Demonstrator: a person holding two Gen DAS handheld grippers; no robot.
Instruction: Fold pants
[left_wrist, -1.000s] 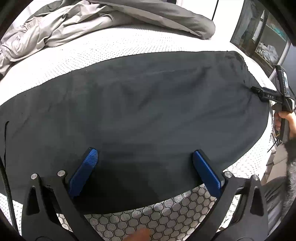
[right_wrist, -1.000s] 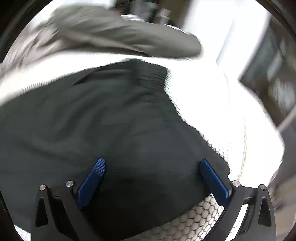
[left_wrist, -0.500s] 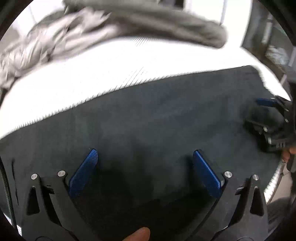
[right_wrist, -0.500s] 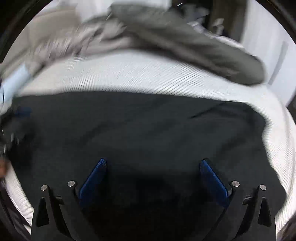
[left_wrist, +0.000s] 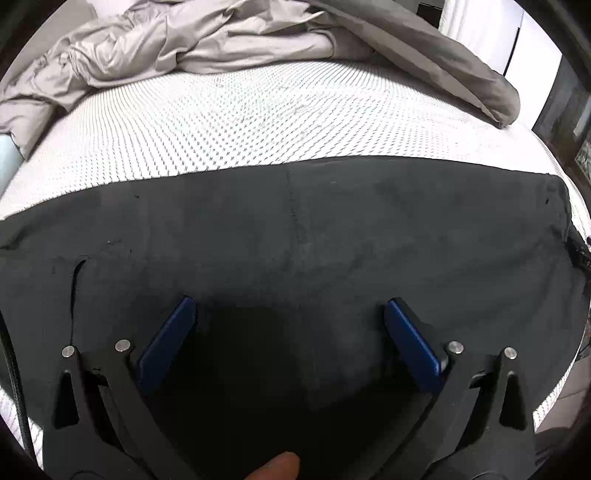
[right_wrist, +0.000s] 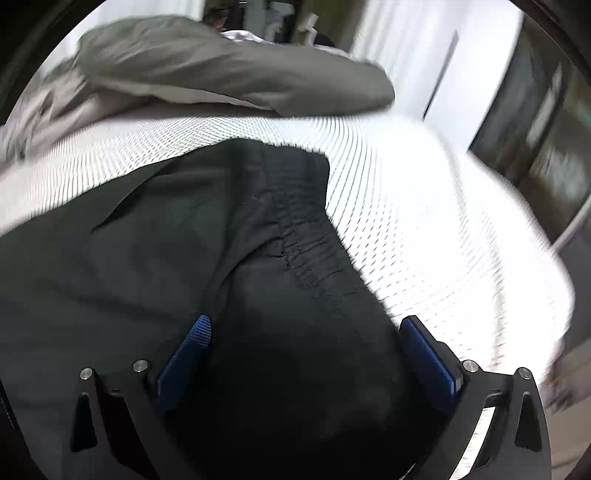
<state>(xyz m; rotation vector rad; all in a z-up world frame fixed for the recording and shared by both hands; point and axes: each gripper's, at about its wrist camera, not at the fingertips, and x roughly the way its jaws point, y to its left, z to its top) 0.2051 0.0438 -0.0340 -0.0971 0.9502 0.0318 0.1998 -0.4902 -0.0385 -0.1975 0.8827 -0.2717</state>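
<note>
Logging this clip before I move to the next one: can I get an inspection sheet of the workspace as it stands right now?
Surface: white dotted mattress, hexagon pattern at its near edge.
Job's things: black pants spread flat; elastic waistband at the right end.
Clutter: grey duvet bunched along the far side.
Grippers: left gripper open over the pants; right gripper open over the waistband end; neither grips cloth.
Cables: black braided cable at the left edge.
Surroundings: white wall, dark shelving to the right, blurred.

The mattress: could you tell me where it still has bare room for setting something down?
Free: the white band of mattress between the black pants and the grey duvet, and right of the waistband. Crowded: the duvet end.
</note>
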